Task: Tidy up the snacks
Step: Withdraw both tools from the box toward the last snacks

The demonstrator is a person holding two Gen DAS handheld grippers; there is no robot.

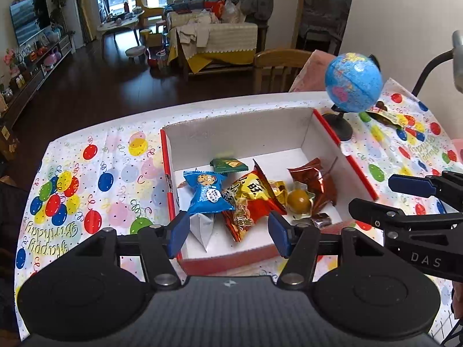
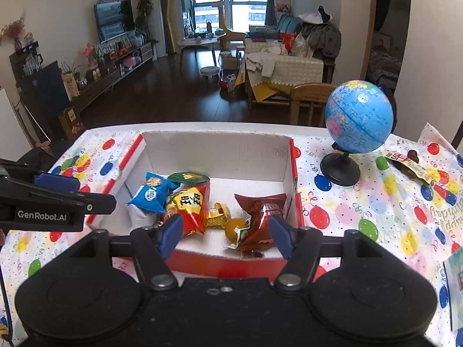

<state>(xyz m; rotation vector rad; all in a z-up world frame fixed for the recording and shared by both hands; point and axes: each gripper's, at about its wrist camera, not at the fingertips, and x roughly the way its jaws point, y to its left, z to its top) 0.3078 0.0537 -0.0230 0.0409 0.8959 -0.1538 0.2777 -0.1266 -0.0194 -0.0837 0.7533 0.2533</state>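
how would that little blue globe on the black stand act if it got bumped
The small blue globe on a black stand looks top-heavy: a big ball over a narrow round base, so it may tip. The ball probably spins on its tilted axis.

Left tool (image 1: 227,235): my matte black linkage with two round housings, silver pivot bolts and dark blue pads (image 1: 178,234) on the fingers.
Right tool (image 2: 225,235): I see the same black build here, blue pads (image 2: 170,235), silver bolts.
Markings: white "DAS" lettering on my right tool's side; "GenRobot.AI" in white on my left tool's side.
Cables: I see a thin black cable at the lower left edge of the right wrist view.
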